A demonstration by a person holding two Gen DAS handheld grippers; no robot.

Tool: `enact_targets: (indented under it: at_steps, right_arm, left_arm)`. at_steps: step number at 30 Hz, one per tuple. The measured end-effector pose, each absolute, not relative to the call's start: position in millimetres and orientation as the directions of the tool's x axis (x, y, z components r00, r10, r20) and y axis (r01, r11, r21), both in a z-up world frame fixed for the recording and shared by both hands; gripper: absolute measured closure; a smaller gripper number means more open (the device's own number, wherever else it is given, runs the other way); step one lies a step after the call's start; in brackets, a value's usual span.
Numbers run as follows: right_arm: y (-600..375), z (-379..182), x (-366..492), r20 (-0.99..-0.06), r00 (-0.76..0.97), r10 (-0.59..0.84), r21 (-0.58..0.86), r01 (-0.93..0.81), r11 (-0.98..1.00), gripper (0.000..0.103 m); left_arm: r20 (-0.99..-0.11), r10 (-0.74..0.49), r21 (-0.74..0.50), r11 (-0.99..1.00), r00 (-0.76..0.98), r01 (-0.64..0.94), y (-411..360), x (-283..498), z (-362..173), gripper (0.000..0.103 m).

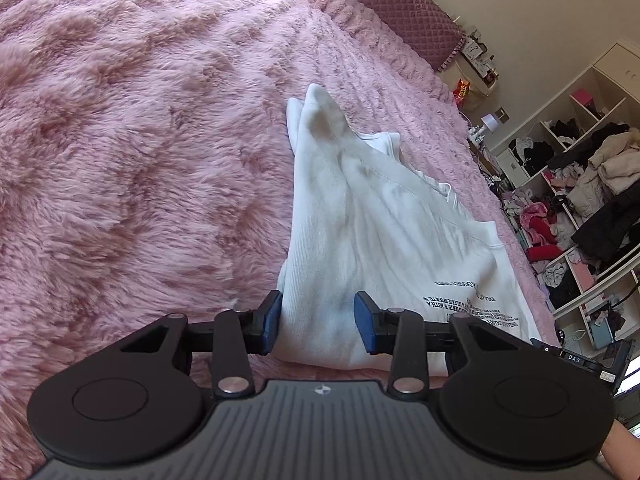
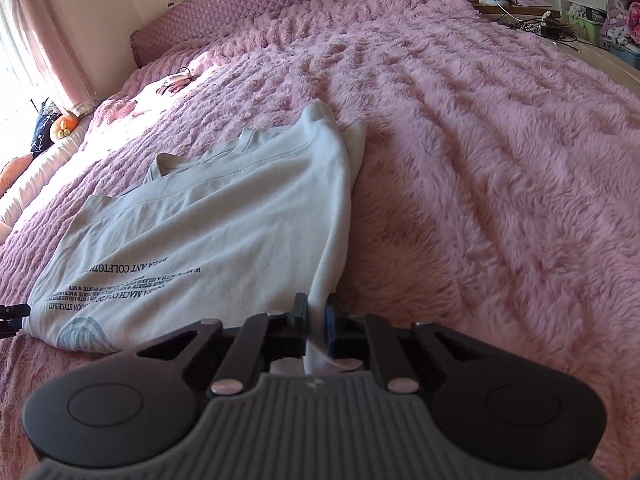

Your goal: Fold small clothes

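A white T-shirt (image 1: 380, 220) with black printed text lies partly folded on a fluffy pink bedspread (image 1: 140, 140). My left gripper (image 1: 318, 322) is open, its blue pads standing either side of the shirt's near hem edge. In the right wrist view the same T-shirt (image 2: 224, 220) lies to the left, with its right edge running into my right gripper (image 2: 318, 322). That gripper is shut on the shirt's edge, and white fabric shows pinched between the pads and bunched behind them.
The pink bedspread (image 2: 480, 140) stretches wide to the right of the shirt. A quilted mauve headboard (image 2: 260, 4) is at the far end. Open shelves (image 1: 580, 200) stuffed with clothes stand beside the bed. A bedside table (image 2: 516, 6) holds a lamp and cables.
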State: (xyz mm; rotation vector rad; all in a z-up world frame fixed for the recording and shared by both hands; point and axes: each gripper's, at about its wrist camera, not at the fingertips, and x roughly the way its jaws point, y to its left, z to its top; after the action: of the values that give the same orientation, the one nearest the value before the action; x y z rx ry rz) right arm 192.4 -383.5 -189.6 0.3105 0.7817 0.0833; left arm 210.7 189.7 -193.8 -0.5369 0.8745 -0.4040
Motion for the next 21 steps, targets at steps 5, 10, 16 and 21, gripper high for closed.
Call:
enact_targets:
  at_steps: [5,10,16,21]
  right_arm:
    - [-377,-183,188,-0.678,0.720,0.147,0.252,0.040,0.967,0.101]
    - [-378,-174,180,-0.675,0.729,0.118,0.227,0.052,0.973,0.102]
    - [-382,-159,167,-0.655,0.746,0.118,0.234,0.052,0.971,0.102]
    - [-382,-161,160,-0.673,0.731,0.111,0.215,0.051,0.975,0.102]
  left_arm:
    - [-0.625,-0.483,-0.554,0.828,0.613,0.087,190,205,-188,0.099]
    - [-0.627,-0.457,-0.530,0.844,0.631,0.083,190,201,-174,0.100]
    - [-0.636,-0.439,-0.502,0.860,0.634,0.091,187,200,-155,0.100]
    - [-0.692,-0.401,-0.433,0.896,0.600,0.101,182,203,-158,0.100]
